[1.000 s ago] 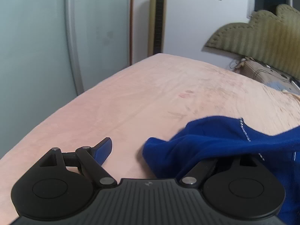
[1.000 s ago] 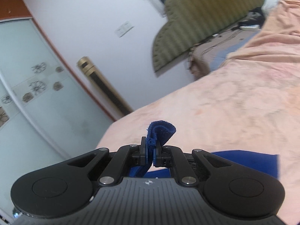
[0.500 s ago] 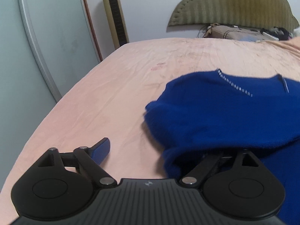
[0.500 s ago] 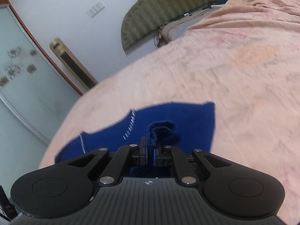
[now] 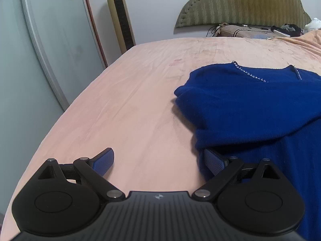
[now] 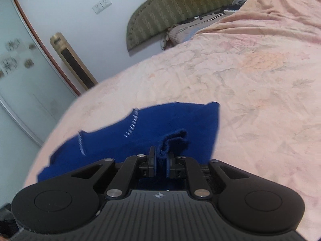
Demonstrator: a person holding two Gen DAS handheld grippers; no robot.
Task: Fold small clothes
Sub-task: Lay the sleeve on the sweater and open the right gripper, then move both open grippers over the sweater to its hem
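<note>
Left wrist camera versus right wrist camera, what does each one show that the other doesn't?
Only the left wrist view shows the left claw, wide open over bare bedsheet, its right pad at the garment's edge. Only the right wrist view shows the right claw, its jaws just opening with a fold of cloth between them, and the wall switches. Both show the blue garment, headboard and gold tower fan.

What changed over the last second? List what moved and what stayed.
The blue garment, held up a second ago, now lies on the pink bedspread. The left gripper has just opened wider and let go. The right gripper has just been opening, with a fold of cloth still between its pads. The bedspread stayed as it was.
</note>
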